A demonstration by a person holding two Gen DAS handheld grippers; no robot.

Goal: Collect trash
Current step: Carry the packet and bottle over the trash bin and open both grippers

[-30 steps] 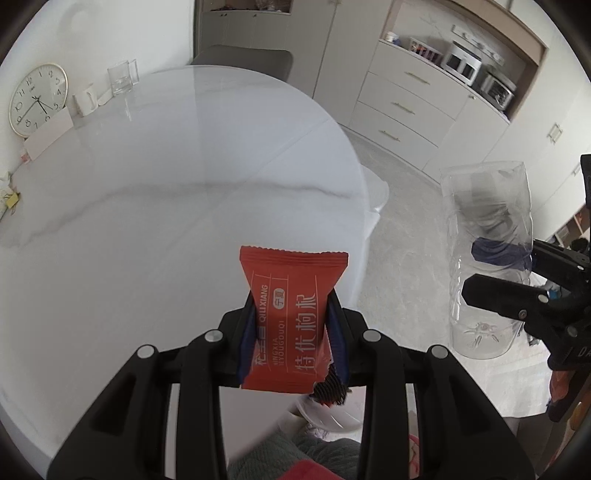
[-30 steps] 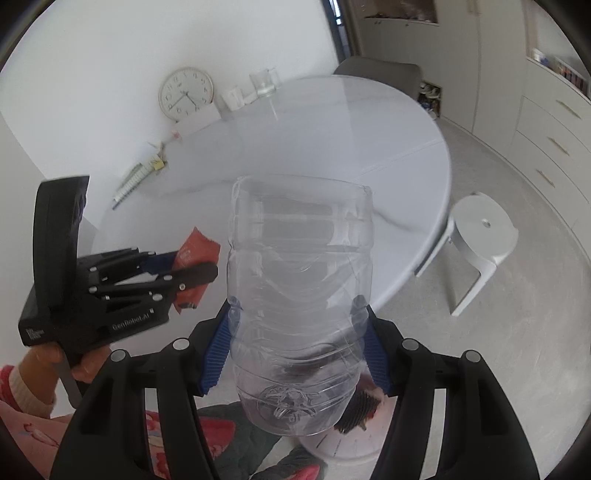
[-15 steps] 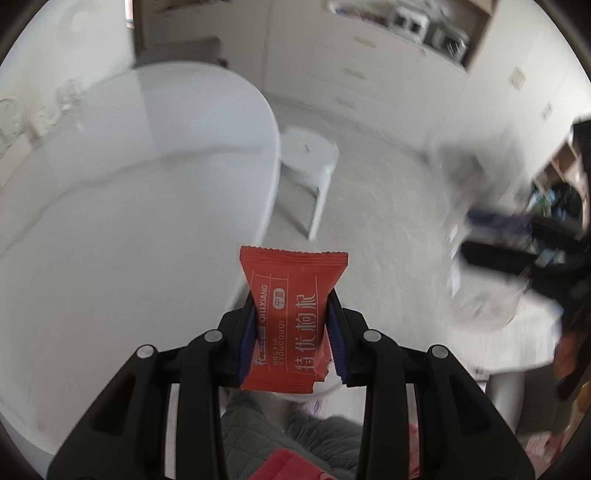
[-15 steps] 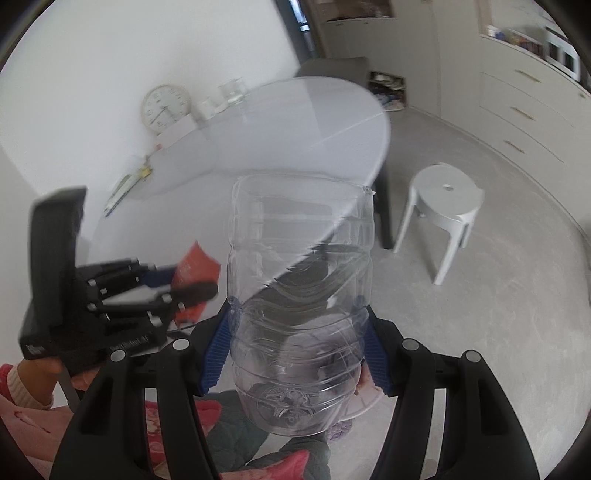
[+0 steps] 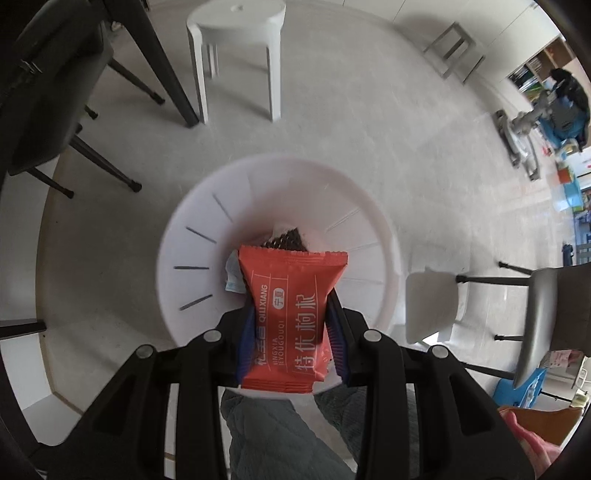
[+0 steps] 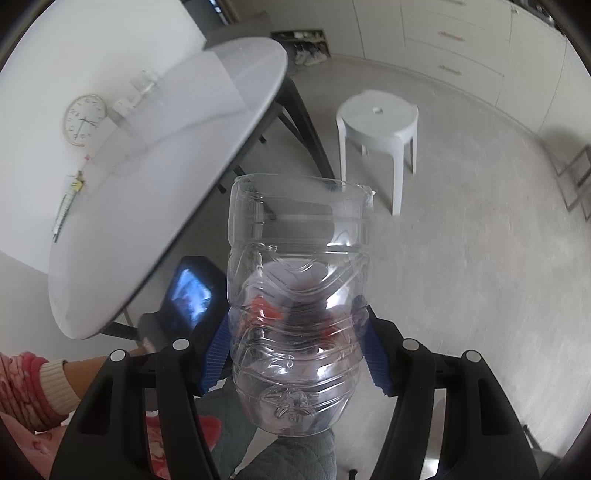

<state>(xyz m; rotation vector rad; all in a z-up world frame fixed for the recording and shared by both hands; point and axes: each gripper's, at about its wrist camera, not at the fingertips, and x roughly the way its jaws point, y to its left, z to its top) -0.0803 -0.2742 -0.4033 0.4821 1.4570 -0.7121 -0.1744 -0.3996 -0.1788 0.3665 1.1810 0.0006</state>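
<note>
Grey floor fills both views, with a white stool [image 5: 236, 33] and dark table legs beyond. Left gripper [image 5: 291, 328] pinches a red wrapper [image 5: 290, 314] between narrow blue pads, pointing straight down. A second ago it faced the tabletop; it now hangs over a white bin [image 5: 192, 266] that already holds scraps, so the drop looks imminent. Right gripper [image 6: 295, 354] clamps a clear bottle [image 6: 299, 295], cut open at the far end, at medium width; it has also left the table [image 6: 147, 155] and tilts toward the floor. Wrapper print reads "QILIXIANG", "NINGXIA YEYOUGOUQI", plus Chinese characters.
</note>
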